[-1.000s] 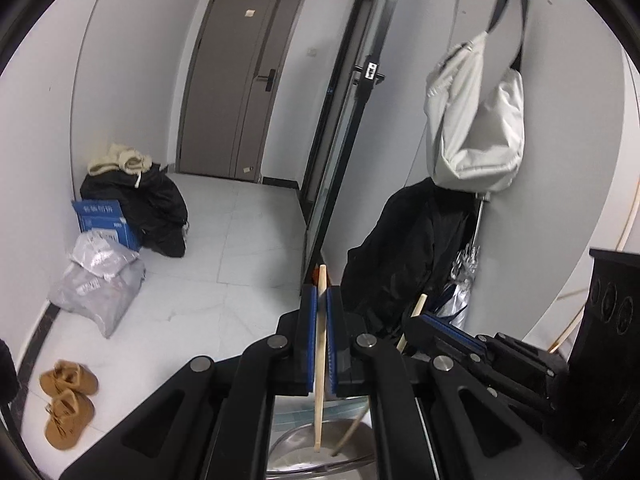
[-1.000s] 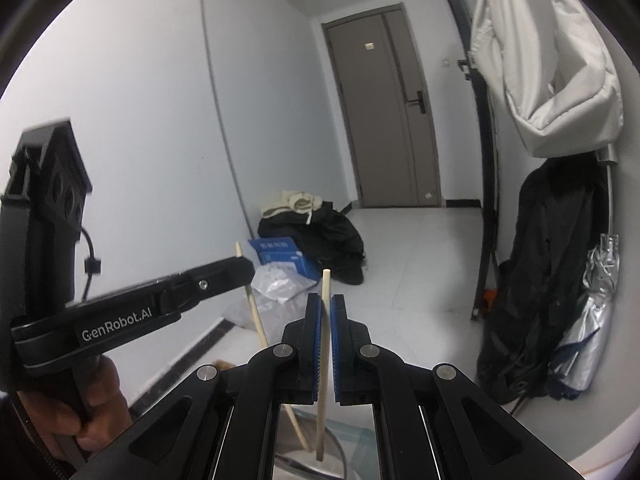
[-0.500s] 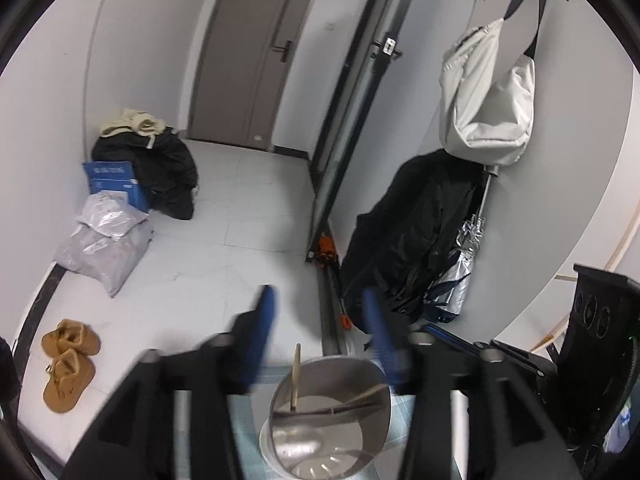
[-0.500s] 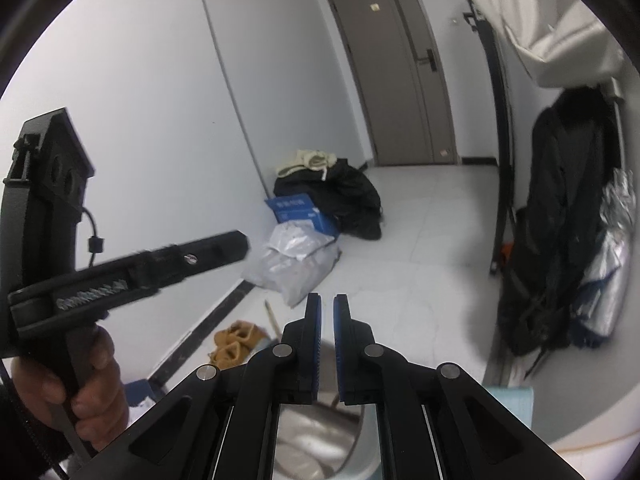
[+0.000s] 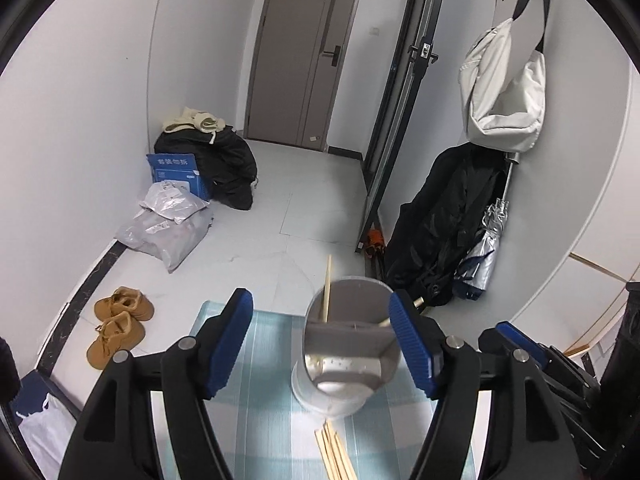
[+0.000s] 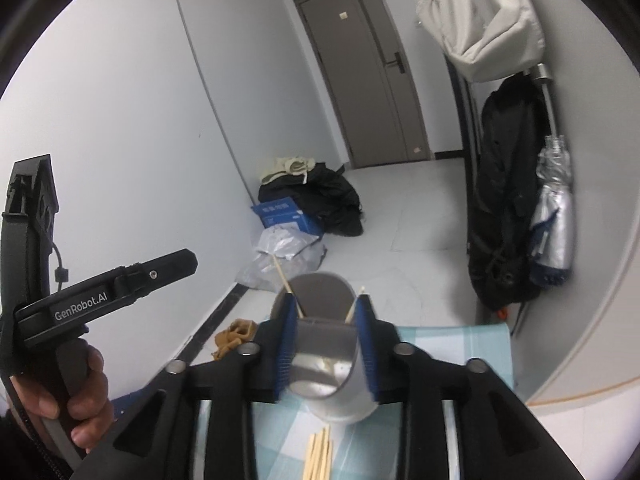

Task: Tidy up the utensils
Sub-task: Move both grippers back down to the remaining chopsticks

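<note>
A metal utensil cup stands on a blue checked cloth. It holds two wooden chopsticks, one at each side. Several loose chopsticks lie on the cloth in front of the cup. My left gripper is wide open and empty above the cup. In the right wrist view my right gripper is open and empty, its fingers on either side of the cup, with the loose chopsticks below. The left gripper's body shows at the left.
The cloth's far edge drops to a tiled floor with brown shoes, grey bags and a blue box. A black coat, an umbrella and a white bag hang at the right wall.
Both grippers have let go of their chopsticks, which now stand in the cup. Both have opened and tilted down, the left one wide. The cup and cloth have come into view.
</note>
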The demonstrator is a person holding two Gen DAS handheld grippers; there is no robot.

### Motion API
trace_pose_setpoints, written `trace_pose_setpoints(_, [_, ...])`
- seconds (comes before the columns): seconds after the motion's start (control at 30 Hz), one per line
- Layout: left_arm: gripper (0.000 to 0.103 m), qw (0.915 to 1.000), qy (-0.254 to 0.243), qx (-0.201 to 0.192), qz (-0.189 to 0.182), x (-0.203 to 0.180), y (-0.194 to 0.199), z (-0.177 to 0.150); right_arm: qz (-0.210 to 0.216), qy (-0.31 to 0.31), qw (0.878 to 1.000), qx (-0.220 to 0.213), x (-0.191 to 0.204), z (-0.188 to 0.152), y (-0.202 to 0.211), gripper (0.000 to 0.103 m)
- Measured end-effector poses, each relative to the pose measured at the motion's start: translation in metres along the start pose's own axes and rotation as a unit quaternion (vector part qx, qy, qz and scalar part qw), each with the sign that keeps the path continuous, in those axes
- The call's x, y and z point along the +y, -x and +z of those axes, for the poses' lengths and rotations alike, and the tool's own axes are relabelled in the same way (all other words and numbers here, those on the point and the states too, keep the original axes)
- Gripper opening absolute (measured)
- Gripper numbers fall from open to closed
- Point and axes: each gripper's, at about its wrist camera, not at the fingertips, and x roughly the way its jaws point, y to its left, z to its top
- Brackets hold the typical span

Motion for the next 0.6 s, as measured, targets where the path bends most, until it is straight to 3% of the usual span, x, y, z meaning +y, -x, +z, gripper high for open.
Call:
trace_pose_setpoints(0.07, [0.078,1.0000,0.000,-0.001,0.001,-0.001,0.008,-0.006,-0.004,-0.002,1.000,-0.004,0.002,-0.007,0.012,0.039])
trace_pose_setpoints(0.2, [0.078,0.9999,-0.001,-0.016,0.003,-0.002,0.023,-0.020,-0.009,-0.009,1.000,-0.015,0.008,-0.020,0.034,0.048])
trace_pose_setpoints(0.37, [0.084,0.9992,0.033,-0.023,0.006,0.006,0.033,-0.044,-0.022,-0.010,1.000,-0.016,0.013,-0.042,0.051,0.068])
trace_pose_setpoints(0.6, [0.085,0.9992,0.035,-0.008,0.015,0.011,0.027,-0.078,-0.039,-0.024,0.999,0.002,0.005,-0.075,0.052,0.068])
